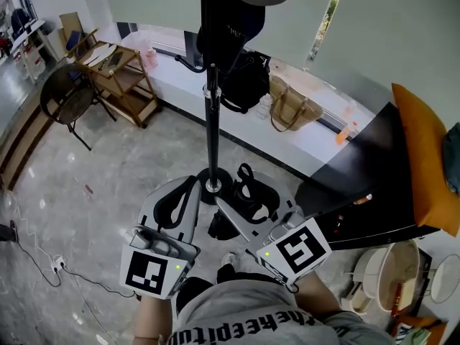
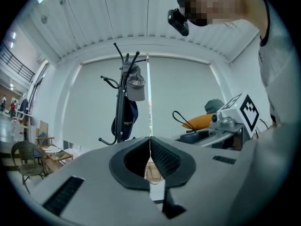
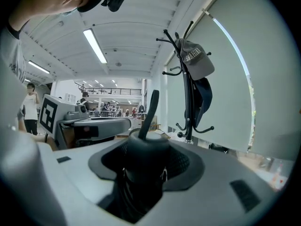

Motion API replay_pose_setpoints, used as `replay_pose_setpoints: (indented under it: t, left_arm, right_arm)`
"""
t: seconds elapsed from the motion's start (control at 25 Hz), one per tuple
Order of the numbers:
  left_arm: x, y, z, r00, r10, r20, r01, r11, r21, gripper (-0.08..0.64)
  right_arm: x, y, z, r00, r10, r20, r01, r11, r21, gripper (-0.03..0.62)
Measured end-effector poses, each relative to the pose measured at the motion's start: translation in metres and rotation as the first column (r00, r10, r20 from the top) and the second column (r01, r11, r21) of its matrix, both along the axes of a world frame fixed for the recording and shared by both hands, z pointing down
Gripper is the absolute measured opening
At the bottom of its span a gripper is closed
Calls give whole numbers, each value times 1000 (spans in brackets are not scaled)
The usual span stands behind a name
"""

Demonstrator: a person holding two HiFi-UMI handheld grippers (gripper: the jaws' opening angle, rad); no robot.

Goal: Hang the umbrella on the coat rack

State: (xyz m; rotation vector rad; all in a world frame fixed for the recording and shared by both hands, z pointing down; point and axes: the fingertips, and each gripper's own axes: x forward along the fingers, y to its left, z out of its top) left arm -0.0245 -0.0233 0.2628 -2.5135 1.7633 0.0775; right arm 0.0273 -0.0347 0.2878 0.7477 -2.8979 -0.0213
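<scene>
The black coat rack (image 1: 212, 106) stands right in front of me, its round base (image 1: 213, 186) on the floor; a grey cap (image 2: 135, 84) and a dark bag hang on it. My right gripper (image 1: 253, 205) is shut on the black umbrella's handle (image 3: 148, 142), and the wrist strap (image 1: 244, 175) loops out past the jaws. The rest of the umbrella hangs below the gripper, mostly hidden. My left gripper (image 1: 188, 190) is shut with nothing in it, just left of the rack's base. In the right gripper view the rack (image 3: 188, 98) rises to the right with the cap (image 3: 195, 60) on top.
A wooden cart (image 1: 118, 77) and a dark chair (image 1: 65, 95) stand at the far left. A straw bag (image 1: 291, 110) and a black bag (image 1: 248, 81) sit on the window ledge. A black cabinet (image 1: 374, 171) with an orange cushion (image 1: 424, 157) is at the right. Cables (image 1: 43, 264) lie on the floor.
</scene>
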Motion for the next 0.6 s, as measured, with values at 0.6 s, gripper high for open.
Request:
replay_pose_setpoints:
  t: [0.6]
  left_arm:
    - [-11, -12, 8, 997, -77, 15, 77, 997, -25, 17]
  right_arm:
    - [-6, -22, 13, 999, -41, 7, 41, 999, -24, 224]
